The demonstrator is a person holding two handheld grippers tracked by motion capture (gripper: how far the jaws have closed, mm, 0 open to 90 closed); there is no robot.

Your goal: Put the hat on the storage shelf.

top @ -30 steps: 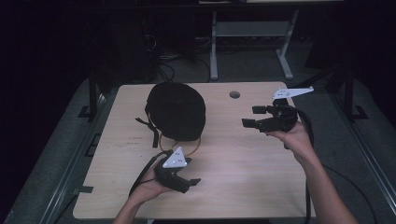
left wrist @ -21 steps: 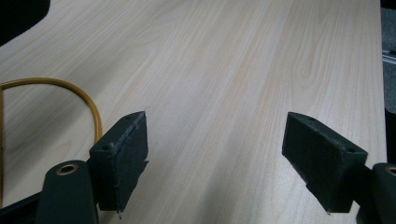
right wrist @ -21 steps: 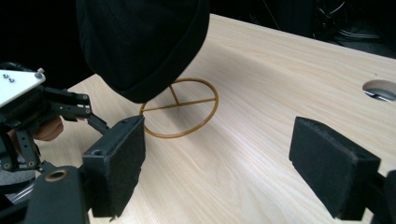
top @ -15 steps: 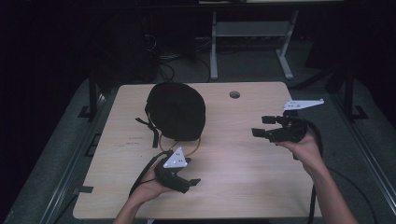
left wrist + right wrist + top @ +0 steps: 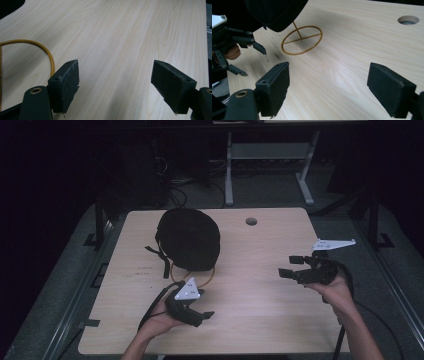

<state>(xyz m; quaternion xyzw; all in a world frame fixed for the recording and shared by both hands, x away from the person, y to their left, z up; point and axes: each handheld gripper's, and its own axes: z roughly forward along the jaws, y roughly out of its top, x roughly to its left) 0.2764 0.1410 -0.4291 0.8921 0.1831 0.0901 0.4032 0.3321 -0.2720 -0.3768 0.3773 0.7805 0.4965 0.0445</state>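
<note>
Left tool [image 5: 202, 312]: held low over near part of desk [image 5: 260, 320], jaws wide apart, nothing between them; bare wood ahead in left gripper view [image 5: 115, 82]. Cable trailing back over desk edge.

Right tool [image 5: 290, 267]: held over right side of desk, jaws wide apart, empty; pointed toward left tool and hat. In right gripper view [image 5: 329, 85], ring ahead and left of its jaws, well apart from them.

Hat [image 5: 190, 237]: black, rounded, on a stand, beyond left tool and to far side of right tool's reach; not touched by either tool. Black strap [image 5: 161, 257] hanging from its near left side onto desk.

Ring [image 5: 301, 40]: thin, yellow-brown wire circle with cross bar, lying flat on desk under hat's near edge, a stem rising from it into hat. Just beyond left tool in high view [image 5: 192, 275]; an arc of it at left of left gripper view [image 5: 37, 50], near left jaw, apart from it.

Hole [image 5: 251, 221]: round, in desk's far part, beyond right tool.
</note>
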